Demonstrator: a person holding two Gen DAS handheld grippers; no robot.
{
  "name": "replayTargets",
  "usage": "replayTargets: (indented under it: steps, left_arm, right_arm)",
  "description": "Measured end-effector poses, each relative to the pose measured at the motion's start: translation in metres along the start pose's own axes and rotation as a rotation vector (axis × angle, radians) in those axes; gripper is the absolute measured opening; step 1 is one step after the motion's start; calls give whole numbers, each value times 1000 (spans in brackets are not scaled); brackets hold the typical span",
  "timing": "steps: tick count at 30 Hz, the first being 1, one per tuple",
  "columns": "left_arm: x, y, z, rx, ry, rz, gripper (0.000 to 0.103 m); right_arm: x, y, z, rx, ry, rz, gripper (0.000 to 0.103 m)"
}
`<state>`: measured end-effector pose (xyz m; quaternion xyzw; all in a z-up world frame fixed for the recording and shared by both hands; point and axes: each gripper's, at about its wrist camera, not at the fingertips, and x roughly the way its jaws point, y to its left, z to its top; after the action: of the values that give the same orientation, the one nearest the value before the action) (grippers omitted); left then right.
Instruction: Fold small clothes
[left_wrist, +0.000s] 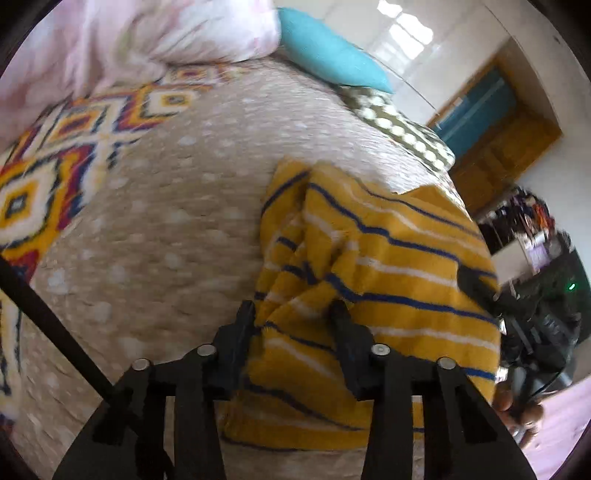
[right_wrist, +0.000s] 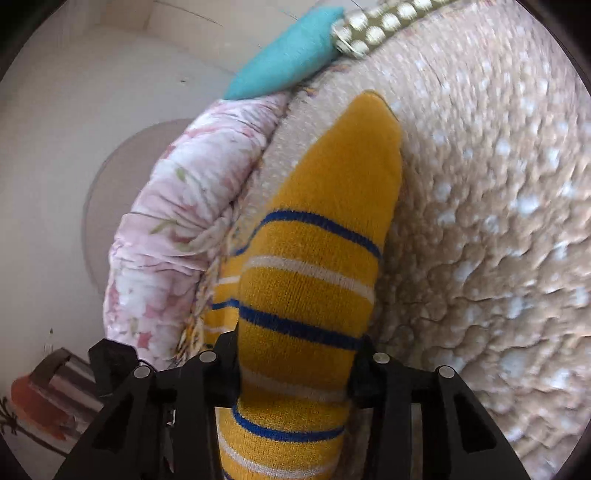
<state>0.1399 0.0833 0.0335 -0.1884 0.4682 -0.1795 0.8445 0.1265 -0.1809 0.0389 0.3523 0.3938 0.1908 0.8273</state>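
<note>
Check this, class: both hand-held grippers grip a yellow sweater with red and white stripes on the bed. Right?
Not quite: the sweater has blue and white stripes, not red, as the right wrist view shows. Both the left hand-held gripper and right hand-held gripper grip it on the bed.

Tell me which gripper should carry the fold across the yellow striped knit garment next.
Right, probably. The right gripper grips a free, lifted part of the yellow blue-striped knit garment, while the left gripper holds bunched fabric low on the beige spotted blanket.

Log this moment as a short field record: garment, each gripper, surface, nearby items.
garment: yellow striped sweater, bunched, partly lifted
left gripper: shut on sweater fabric
right gripper: shut on a sleeve-like part of the sweater
surface: beige spotted blanket
nearby: teal pillow, pink floral quilt
</note>
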Motion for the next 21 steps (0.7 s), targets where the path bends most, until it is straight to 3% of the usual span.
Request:
replayTargets:
  steps: [4,8,11,13,15,19,21]
  left_arm:
    - [3,-44,-14,31,20,-86,34]
    - [12,-69,-26,73,21,-66,34]
    - [13,-64,-36,68,30,-17,39]
    - [5,-54,-41,69,9,33,52]
    - [-5,-40,-44,71,-33,101,72]
    - [-11,-5,-49,88,-79,257,75]
    - [-7,13,-53,73,-66,266,75]
  right_arm:
    - [-52,-17,4,-17,-80,-15,45]
    - [-98,-47,3,-38,-88,-175,48]
    - [-104,-77,-5,10,-32,-250,57]
    - [-111,-81,-10,7,-41,-259,58]
    - [-121,-74,-10,-23,-60,-269,59]
    - [-131,-47,-10,-112,-123,-391,60]
    - [-134,-35,-10,-146,-166,-448,60]
